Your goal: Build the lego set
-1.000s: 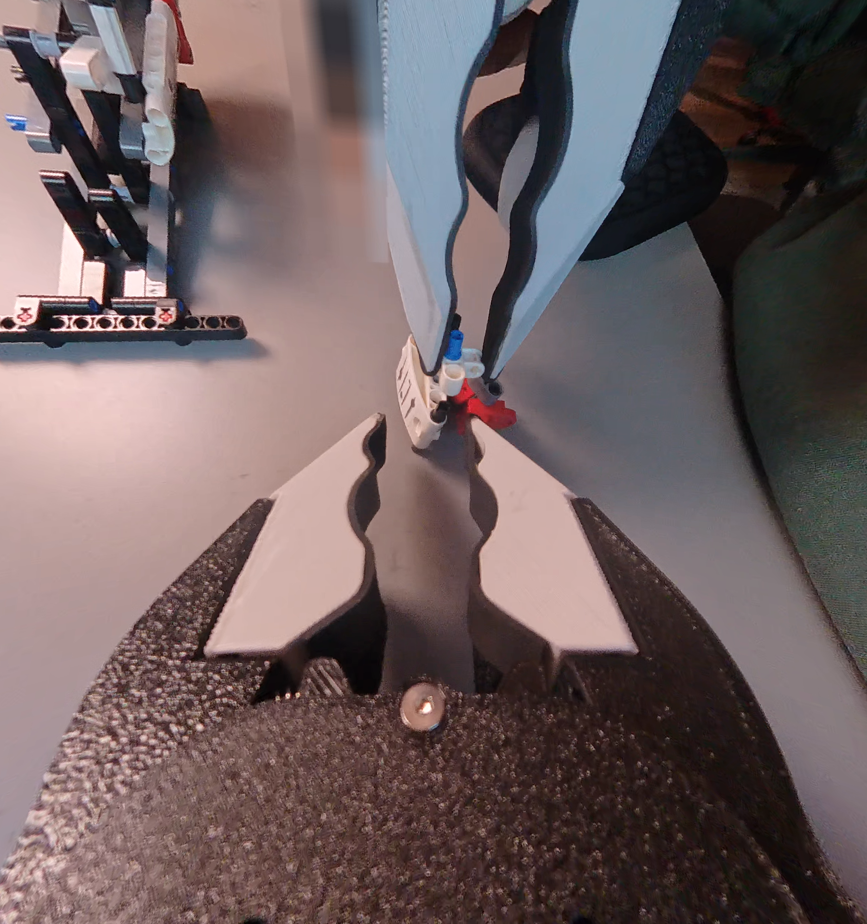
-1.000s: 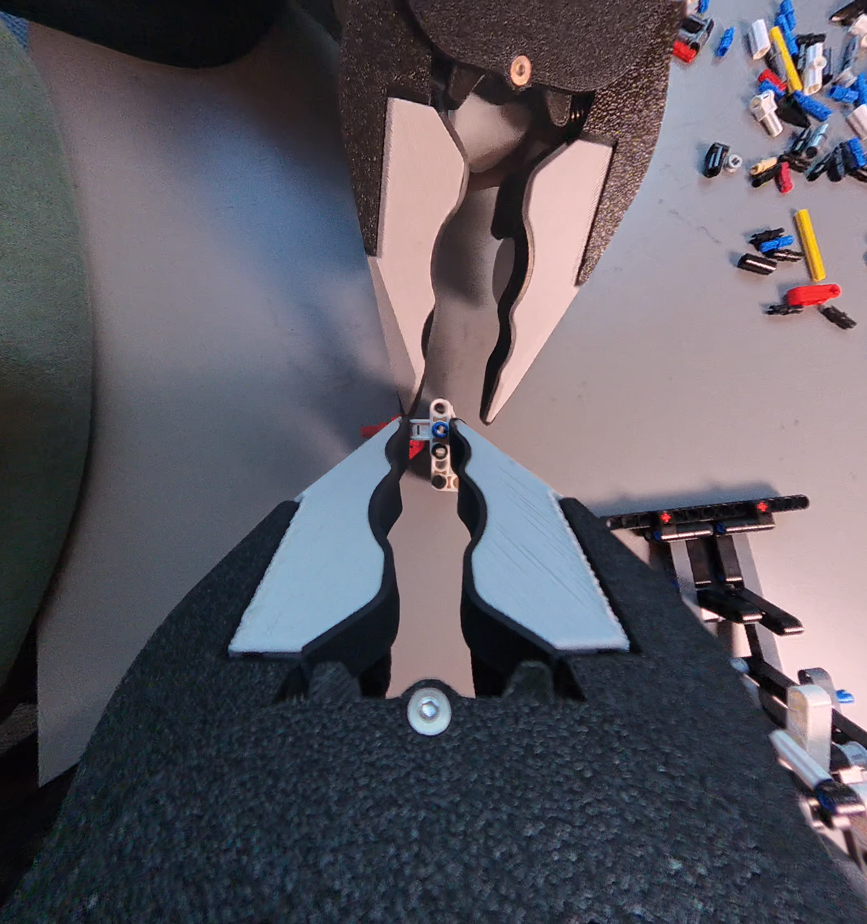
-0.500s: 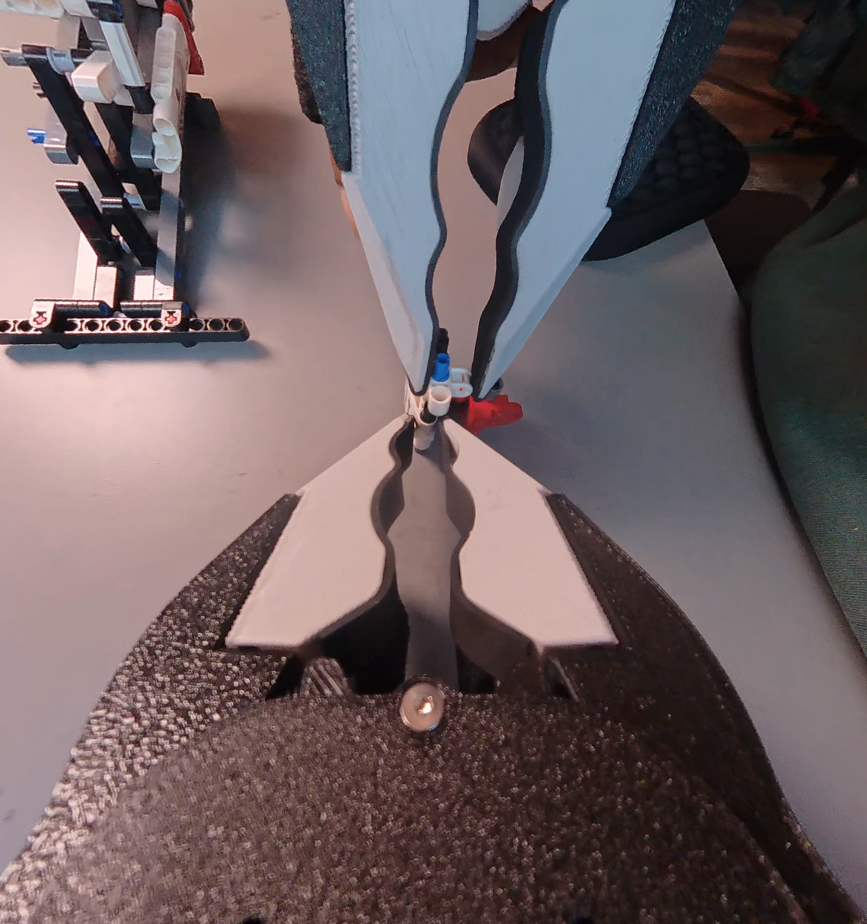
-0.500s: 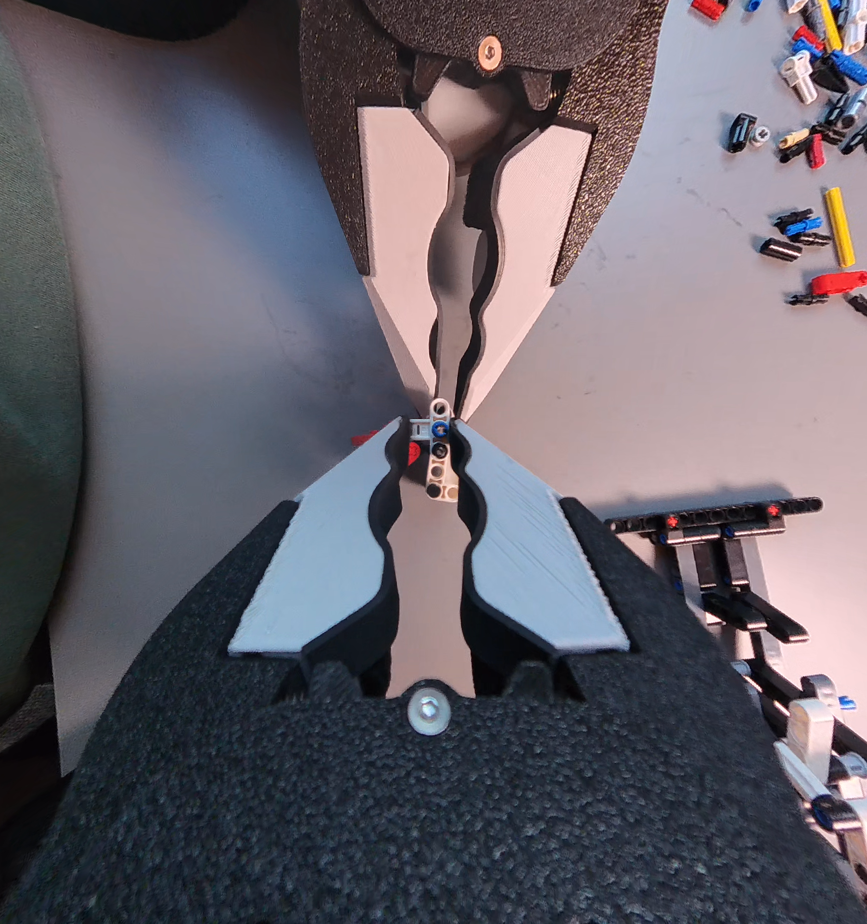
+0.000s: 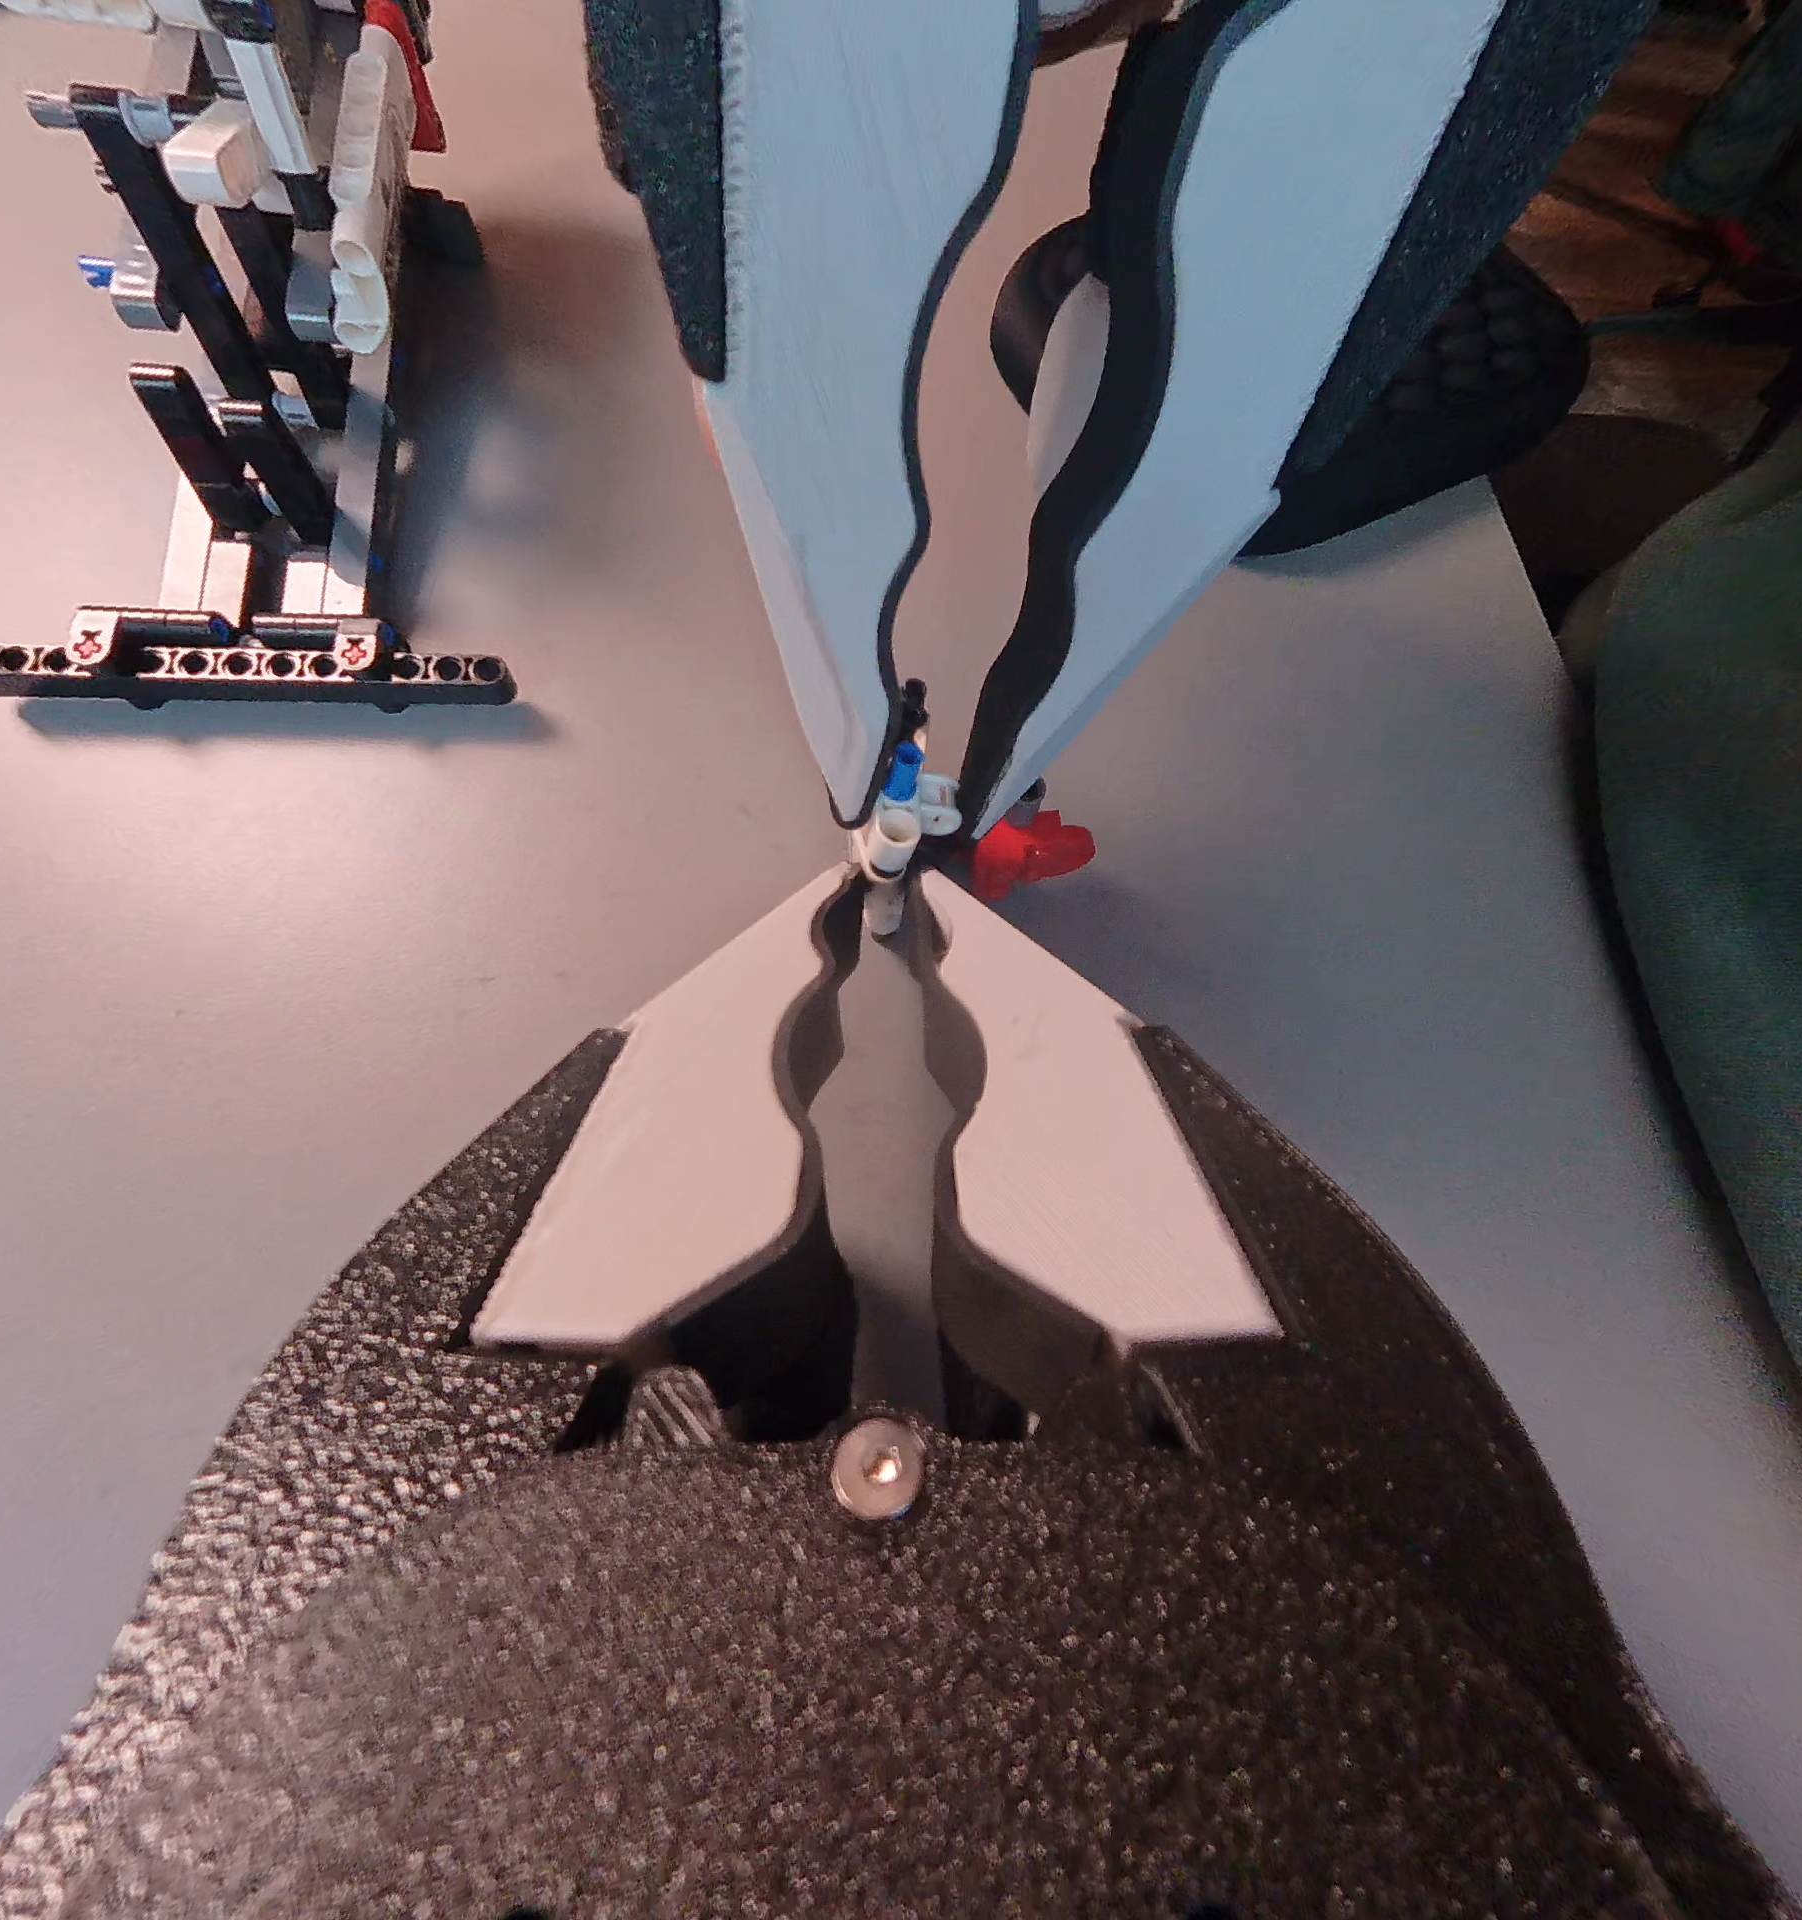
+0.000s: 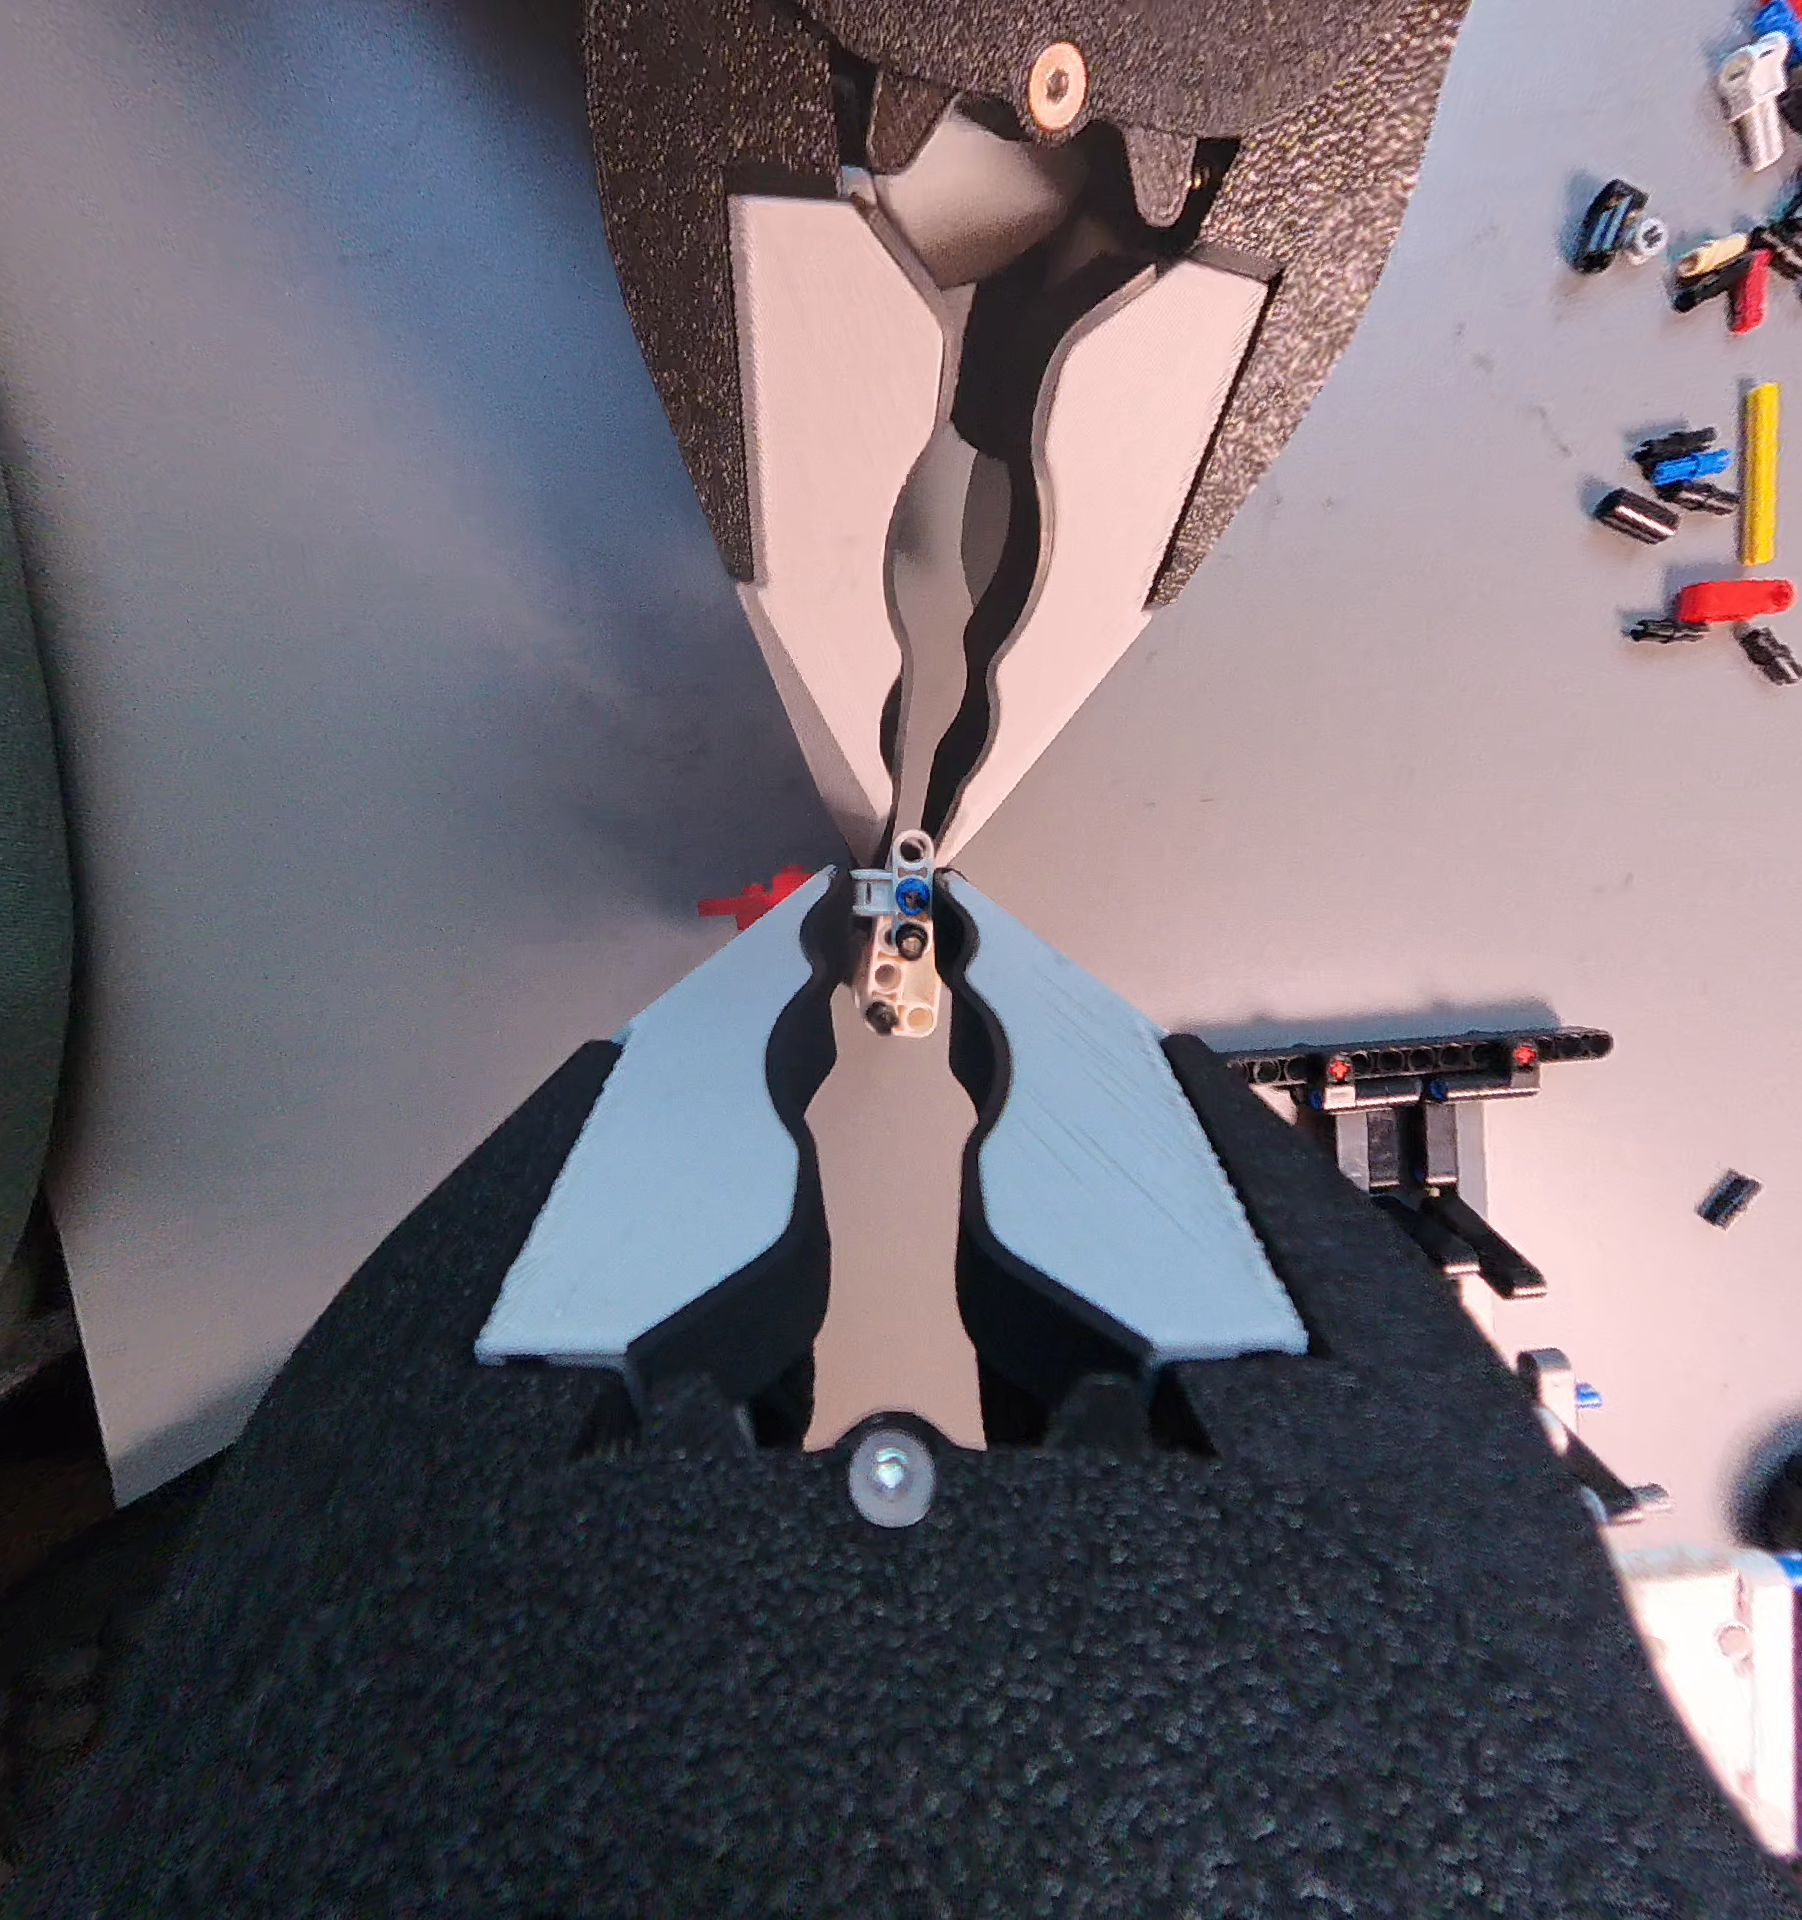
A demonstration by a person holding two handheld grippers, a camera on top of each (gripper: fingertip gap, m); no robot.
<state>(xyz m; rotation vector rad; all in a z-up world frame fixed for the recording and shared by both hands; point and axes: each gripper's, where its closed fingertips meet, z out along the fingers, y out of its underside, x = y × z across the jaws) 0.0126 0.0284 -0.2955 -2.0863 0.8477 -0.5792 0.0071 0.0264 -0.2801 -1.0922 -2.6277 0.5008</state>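
A small white beam assembly (image 6: pixel 898 971) with a blue pin and black pins is held between both grippers, just above the grey table. My right gripper (image 6: pixel 884 896) is shut on it from below in the right wrist view. My left gripper (image 5: pixel 882 885) is shut on the white end (image 5: pixel 886 902) that points toward it. In the left wrist view the right gripper (image 5: pixel 918 802) comes down from the top, tip to tip with the left. In the right wrist view the left gripper (image 6: pixel 912 834) comes from the top. A red piece (image 5: pixel 1032 850) lies on the table beside the tips.
The partly built black, white and grey model (image 5: pixel 242 436) stands at the far left of the left wrist view and shows at the right in the right wrist view (image 6: pixel 1416 1091). Several loose parts (image 6: pixel 1728 488) lie at the upper right. A green cushion (image 5: pixel 1759 987) borders the table edge. The grippers are tip to tip, or close to it.
My left gripper has closed from open onto the near end of the white assembly. Both grippers have drawn closer together, tip to tip. The red piece stays on the table.
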